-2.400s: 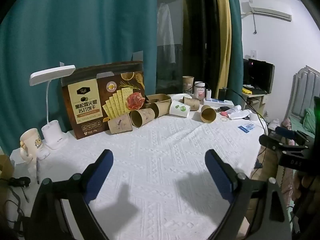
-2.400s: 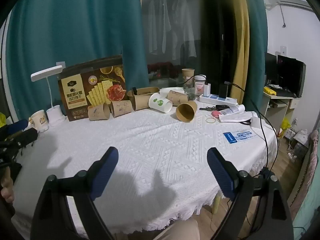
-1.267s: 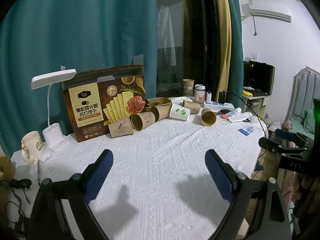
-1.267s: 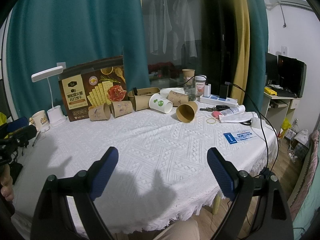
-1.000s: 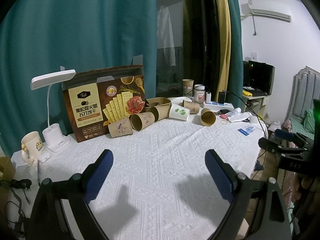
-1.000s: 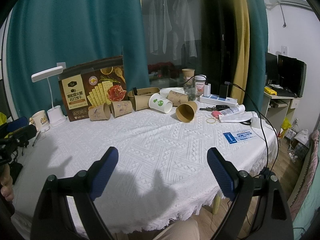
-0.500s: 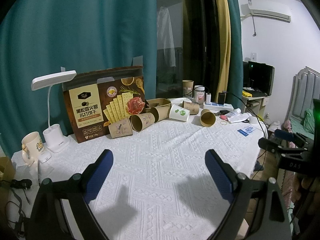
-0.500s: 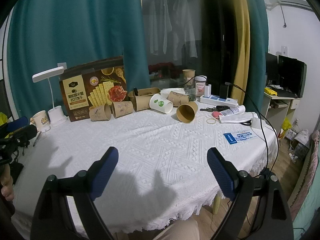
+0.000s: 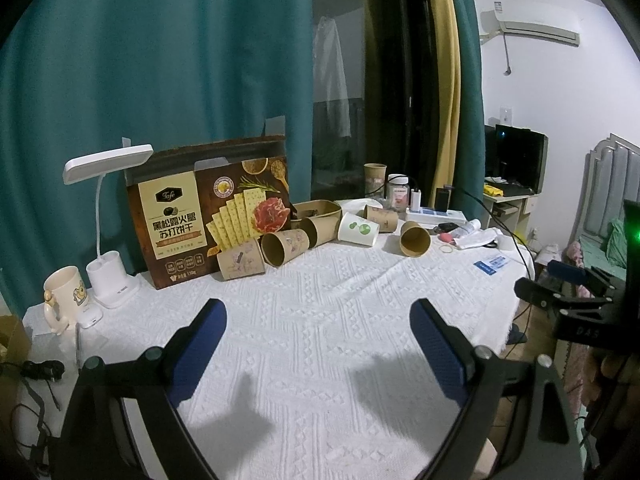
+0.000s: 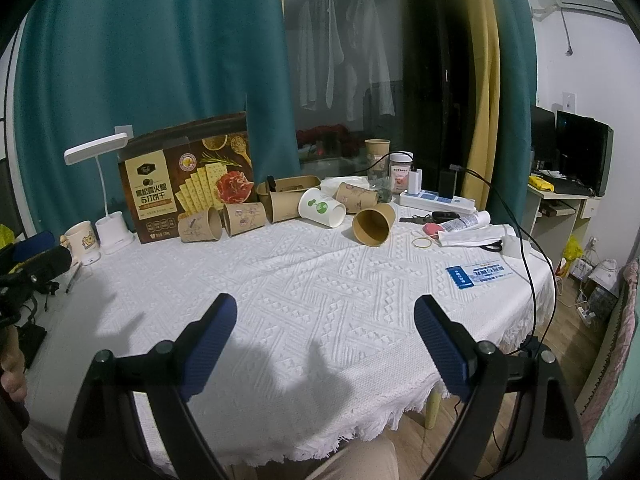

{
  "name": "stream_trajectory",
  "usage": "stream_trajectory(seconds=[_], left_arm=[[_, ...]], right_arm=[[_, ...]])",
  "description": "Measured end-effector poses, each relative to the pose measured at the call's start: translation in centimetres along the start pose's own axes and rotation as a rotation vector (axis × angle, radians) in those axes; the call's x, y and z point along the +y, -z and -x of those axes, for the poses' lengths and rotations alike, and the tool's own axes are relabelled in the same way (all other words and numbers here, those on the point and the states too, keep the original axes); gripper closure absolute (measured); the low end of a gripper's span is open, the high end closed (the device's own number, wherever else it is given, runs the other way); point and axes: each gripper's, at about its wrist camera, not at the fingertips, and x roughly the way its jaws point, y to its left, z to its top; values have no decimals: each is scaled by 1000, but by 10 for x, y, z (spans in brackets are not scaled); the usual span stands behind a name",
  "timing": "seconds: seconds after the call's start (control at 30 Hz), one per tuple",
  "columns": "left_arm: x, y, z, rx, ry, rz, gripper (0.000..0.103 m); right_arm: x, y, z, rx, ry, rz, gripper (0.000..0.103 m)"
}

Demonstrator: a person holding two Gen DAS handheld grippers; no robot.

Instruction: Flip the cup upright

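Observation:
Several paper cups lie on their sides at the far edge of the table with the white cloth [image 10: 320, 280]. A plain brown cup [image 10: 373, 223] lies nearest, mouth toward me; it also shows in the left wrist view [image 9: 415, 237]. A white cup with a green print [image 10: 322, 206] lies left of it. More brown cups [image 10: 200, 224] lie in a row by the cracker box. My left gripper [image 9: 316, 344] is open and empty, low over the near cloth. My right gripper [image 10: 325, 340] is open and empty, also far from the cups.
A cracker box [image 10: 188, 184] stands at the back left, with a white desk lamp [image 10: 100, 200] and a mug [image 10: 82, 240] beside it. A power strip [image 10: 436, 202], a jar [image 10: 400, 172], an upright cup [image 10: 377, 152], papers, a rubber band [image 10: 423, 243] and a blue card [image 10: 478, 274] are at the right.
The left gripper's view has shifted slightly, with the cups sitting a little farther off. Both grippers stay open and nothing on the table has moved.

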Motion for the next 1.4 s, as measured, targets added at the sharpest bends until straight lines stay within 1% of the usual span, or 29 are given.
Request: stream_trajectory(seconds=[0.6,0.77,0.87,0.97,1.07,1.13,1.2,1.27,1.33,1.4], left_arm=[[-1,3,-1,-2,3,-2,10],[-3,2,-6,12,13,-6,10],[-4,2,-19,23,28,-30,10],[-6,-1,-44,69,44,-88,10],[-10,-6,-82,123,23,-189,10],[-13,-10,-118,182,12,-273,10],[-14,-14,-152,211,13,-331,10],[-14,-18,-192,258,16,-409,10],[-15,-25,-229,269,-4,-492,10],[-17,-33,-262,284,-7,-551,10]], right_arm=[[1,0,-1,2,0,0,14],[2,1,-4,6,-2,3,14],[3,2,-11,17,-4,5,14],[0,3,-29,40,2,16,14],[-7,3,-60,88,26,41,14],[-15,3,-79,115,42,39,14],[-25,2,-100,143,60,31,14],[-35,-1,-119,162,69,25,14],[-43,-4,-138,177,77,25,14],[-53,-6,-157,189,83,23,14]])
